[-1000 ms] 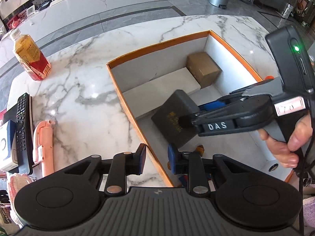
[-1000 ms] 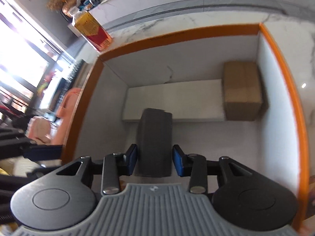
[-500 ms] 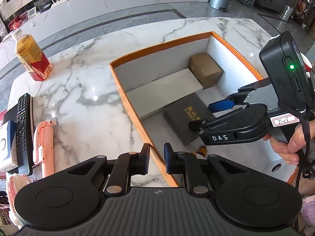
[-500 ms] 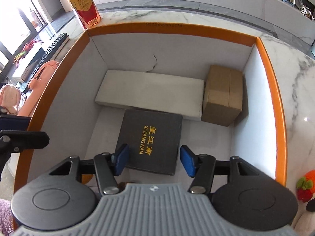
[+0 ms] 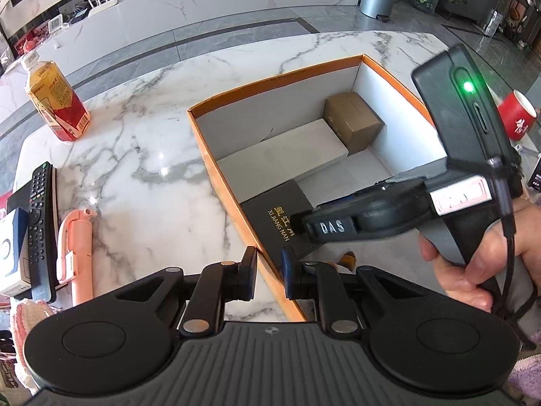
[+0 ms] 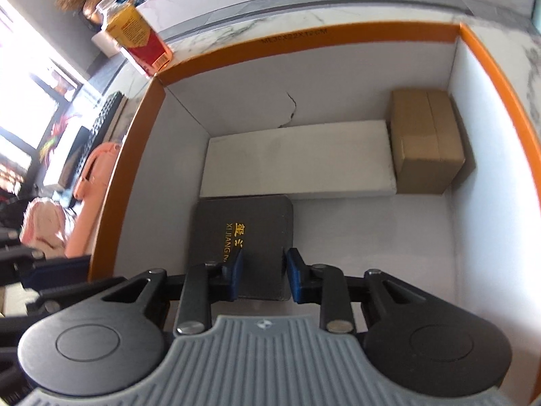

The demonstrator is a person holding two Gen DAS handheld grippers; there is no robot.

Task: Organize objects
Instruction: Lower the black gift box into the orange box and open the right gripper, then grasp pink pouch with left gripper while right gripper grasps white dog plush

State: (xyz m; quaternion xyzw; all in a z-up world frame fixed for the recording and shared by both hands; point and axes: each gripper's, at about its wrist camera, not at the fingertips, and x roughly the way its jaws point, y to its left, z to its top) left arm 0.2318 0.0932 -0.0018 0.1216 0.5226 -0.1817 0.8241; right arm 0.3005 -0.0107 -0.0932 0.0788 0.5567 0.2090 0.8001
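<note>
Black box (image 6: 241,237) lies flat inside the orange-rimmed bin (image 6: 358,39), touching its left wall, against the white slab (image 6: 297,159). Right gripper (image 6: 263,270) hovers over it, fingers parted, pinching nothing. Left gripper (image 5: 268,270) straddles the bin's rim, slightly apart, empty. Placing looks finished; next probably means lifting out and grabbing something outside the bin.

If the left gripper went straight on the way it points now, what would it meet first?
Most likely the orange rim of the open box: the left gripper straddles that near wall, fingers open. Just beyond lies the black box, though depth is hard to judge.
</note>
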